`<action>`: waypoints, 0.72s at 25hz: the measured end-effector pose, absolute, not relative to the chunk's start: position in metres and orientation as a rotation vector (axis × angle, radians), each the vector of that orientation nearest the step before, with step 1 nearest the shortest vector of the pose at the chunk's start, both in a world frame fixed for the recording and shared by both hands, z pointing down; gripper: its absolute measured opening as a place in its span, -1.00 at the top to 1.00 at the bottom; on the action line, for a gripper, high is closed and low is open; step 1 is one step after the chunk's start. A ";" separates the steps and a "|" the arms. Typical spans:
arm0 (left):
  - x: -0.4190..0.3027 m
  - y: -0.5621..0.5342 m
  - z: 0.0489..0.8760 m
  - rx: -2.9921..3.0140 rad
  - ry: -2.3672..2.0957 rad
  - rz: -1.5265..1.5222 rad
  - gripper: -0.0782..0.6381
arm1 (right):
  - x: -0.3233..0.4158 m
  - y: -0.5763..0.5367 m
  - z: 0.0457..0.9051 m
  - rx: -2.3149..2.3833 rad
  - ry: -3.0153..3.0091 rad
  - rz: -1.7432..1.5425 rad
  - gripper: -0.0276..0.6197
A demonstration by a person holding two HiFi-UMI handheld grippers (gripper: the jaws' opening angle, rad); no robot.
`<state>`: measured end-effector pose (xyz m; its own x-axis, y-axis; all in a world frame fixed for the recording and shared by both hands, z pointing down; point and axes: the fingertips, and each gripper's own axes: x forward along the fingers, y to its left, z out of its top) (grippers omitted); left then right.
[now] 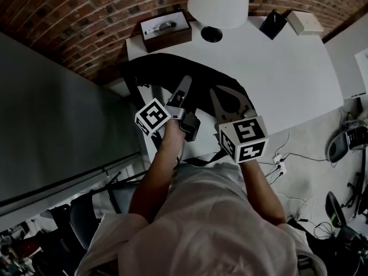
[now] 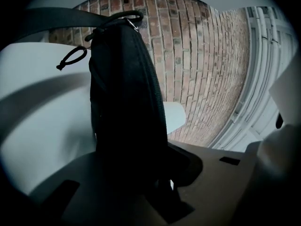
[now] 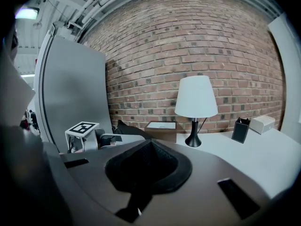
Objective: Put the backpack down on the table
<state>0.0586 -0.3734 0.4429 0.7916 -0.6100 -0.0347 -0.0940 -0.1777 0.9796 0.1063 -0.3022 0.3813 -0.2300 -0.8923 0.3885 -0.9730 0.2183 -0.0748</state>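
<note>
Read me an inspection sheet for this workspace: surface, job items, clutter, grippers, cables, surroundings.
Surface: white table, backed against the wall.
Job's things: black fabric backpack over the table's near left part; whether it rests there cannot be told.
Clutter: white-shaded lamp, brown box, small black stand and white box along the far edge.
Grippers: left gripper and right gripper each clamp backpack fabric.
Cables: white cables on the floor beside the table.
Surroundings: red brick wall, grey panel.
</note>
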 end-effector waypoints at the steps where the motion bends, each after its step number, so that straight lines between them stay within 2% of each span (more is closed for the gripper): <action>1: 0.059 -0.373 0.445 1.708 -0.553 -0.500 0.56 | 0.106 -0.302 0.384 1.752 -2.231 0.453 0.91; 18: 0.050 -0.354 0.468 1.720 -0.582 -0.479 0.56 | 0.089 -0.294 0.406 1.636 -2.280 0.491 0.91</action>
